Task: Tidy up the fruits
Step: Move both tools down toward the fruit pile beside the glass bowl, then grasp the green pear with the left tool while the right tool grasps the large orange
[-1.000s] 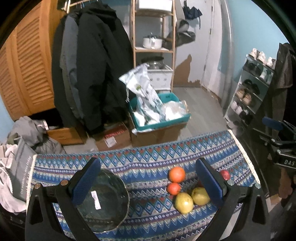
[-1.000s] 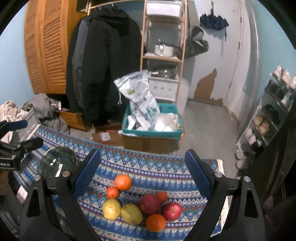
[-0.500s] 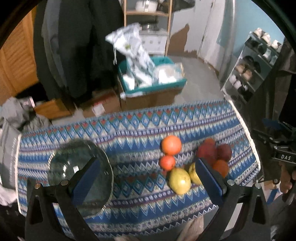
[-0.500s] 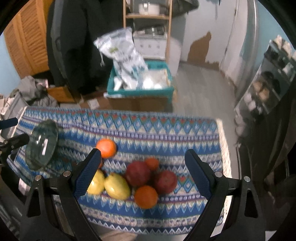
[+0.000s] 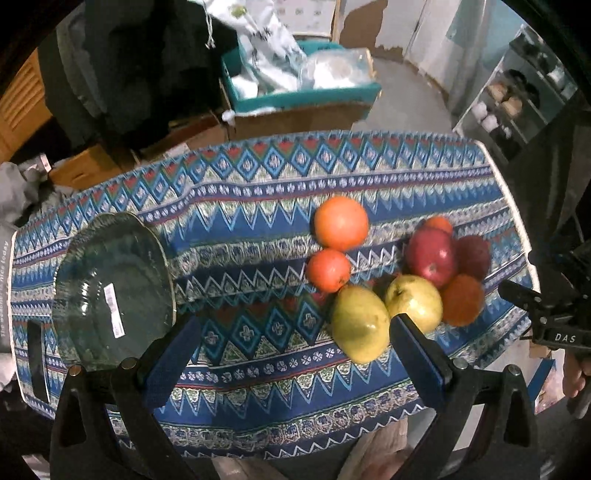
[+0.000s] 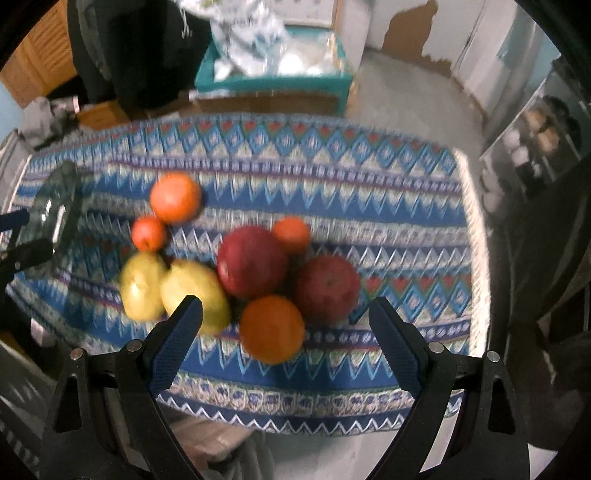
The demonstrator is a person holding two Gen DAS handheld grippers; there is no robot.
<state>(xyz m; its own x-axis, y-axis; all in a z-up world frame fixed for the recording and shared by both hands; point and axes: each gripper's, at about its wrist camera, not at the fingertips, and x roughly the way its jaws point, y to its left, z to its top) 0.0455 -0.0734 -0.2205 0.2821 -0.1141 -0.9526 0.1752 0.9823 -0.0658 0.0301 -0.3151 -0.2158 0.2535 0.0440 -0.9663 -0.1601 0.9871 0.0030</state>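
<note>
Now both hand-held grippers (image 5: pixel 295 328) (image 6: pixel 286 314) hover closer over fruit (image 6: pixel 271 328).

A blue, zigzag-patterned woven cloth (image 5: pixel 258 206) covers the table in the foreground. Beyond it, grey floor (image 5: pixel 406 99) runs back to a pale wall with brown patches of peeled paint (image 5: pixel 364 26). A teal plastic bin (image 5: pixel 306 96) sits on brown cardboard boxes (image 5: pixel 295 118), white plastic bags (image 5: pixel 273 55) piled inside. Dark coats (image 5: pixel 136 62) hang on the left, beside an orange louvred wooden door (image 5: pixel 22 99). On the right stands a metal shoe rack (image 5: pixel 517 92). The light is dim and indoor.
</note>
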